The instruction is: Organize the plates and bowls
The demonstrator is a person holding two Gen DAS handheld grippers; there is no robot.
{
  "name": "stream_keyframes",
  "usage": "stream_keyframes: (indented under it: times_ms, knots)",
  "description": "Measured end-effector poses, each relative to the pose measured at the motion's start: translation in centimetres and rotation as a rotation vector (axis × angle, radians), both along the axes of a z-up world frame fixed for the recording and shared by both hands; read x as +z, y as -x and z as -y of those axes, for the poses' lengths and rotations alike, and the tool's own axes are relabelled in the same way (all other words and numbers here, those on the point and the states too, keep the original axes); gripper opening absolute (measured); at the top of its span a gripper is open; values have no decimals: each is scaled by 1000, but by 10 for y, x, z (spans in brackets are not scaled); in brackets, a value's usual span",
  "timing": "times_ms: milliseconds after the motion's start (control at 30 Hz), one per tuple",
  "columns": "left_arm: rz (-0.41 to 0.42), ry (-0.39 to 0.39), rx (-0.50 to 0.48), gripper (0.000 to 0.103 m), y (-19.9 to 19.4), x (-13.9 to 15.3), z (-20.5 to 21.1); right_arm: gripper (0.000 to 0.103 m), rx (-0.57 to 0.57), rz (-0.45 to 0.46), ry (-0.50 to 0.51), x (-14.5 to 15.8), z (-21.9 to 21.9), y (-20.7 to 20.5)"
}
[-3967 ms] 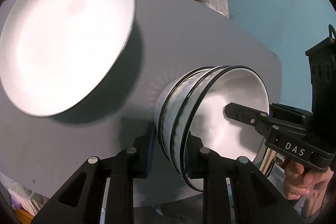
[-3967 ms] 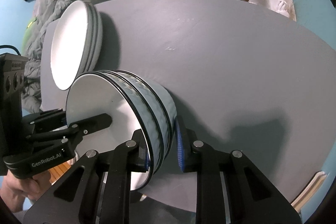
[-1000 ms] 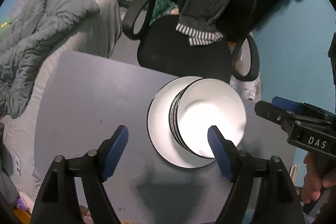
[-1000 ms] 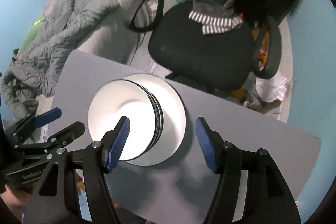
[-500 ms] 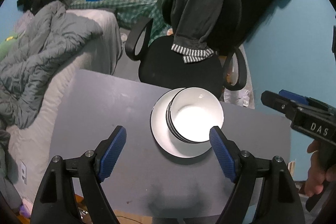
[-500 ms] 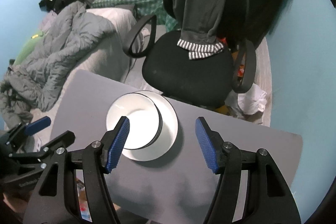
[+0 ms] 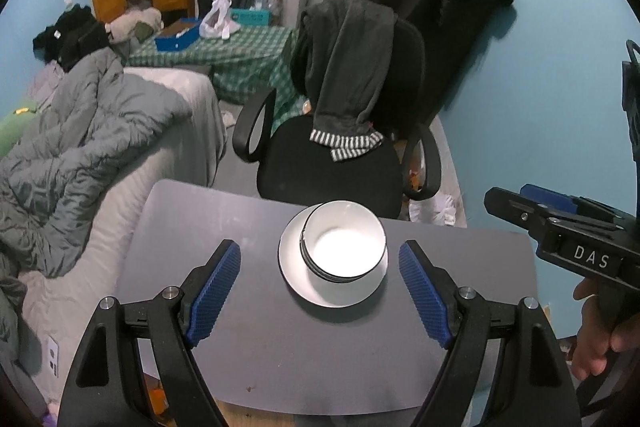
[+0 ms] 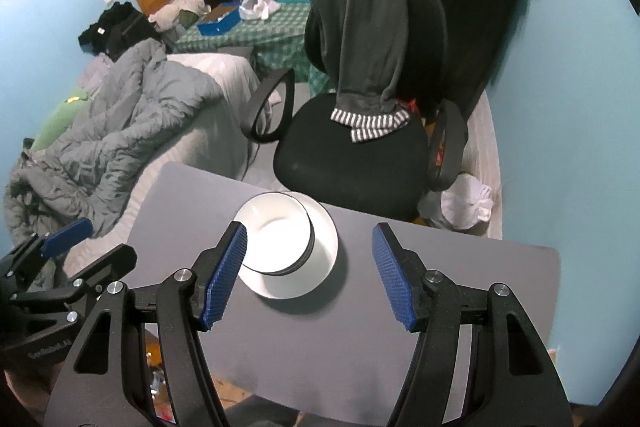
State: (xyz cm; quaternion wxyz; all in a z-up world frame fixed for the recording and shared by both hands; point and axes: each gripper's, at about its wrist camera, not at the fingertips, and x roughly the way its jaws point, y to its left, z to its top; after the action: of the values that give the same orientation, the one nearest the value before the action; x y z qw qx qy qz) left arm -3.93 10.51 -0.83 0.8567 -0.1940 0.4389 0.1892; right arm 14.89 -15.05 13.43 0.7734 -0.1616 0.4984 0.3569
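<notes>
My left tongs [image 7: 320, 285] gape wide with nothing between the blue pads, and my right tongs [image 8: 310, 273] stand open and empty too; both hang above the bench [image 7: 240, 339], looking steeply down. I judge they sit high and apart because the stacking is done and there is nothing here left to grip. Below them the bowls [image 7: 343, 242] sit nested, one inside another, on the plates [image 7: 294, 259], the whole pile towards the far edge of the bench and close to the black chair [image 7: 332, 163]. The bowls are white inside with dark rims; the pile looks level and centred, with plate rim showing all round. Nothing else lies on the grey bench.
</notes>
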Motion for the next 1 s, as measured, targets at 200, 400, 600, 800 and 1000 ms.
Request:
stream_keyframes:
  times_ms: [200,400,600,800,1000]
  knots:
    - [25,-14,-14,83,7,13,12,64,-5,60,-16,20,9,13]
    - [48,-1,-15,83,17,23,17,64,-15,76,-48,34,17,23]
    - [68,-16,-25,83,23,32,22,64,-25,73,-60,40,24,28]
    - [66,-42,-44,83,21,35,29,64,-48,73,-72,45,31,31]
    - [67,-36,-53,83,20,34,30,64,-63,58,-76,46,39,29]
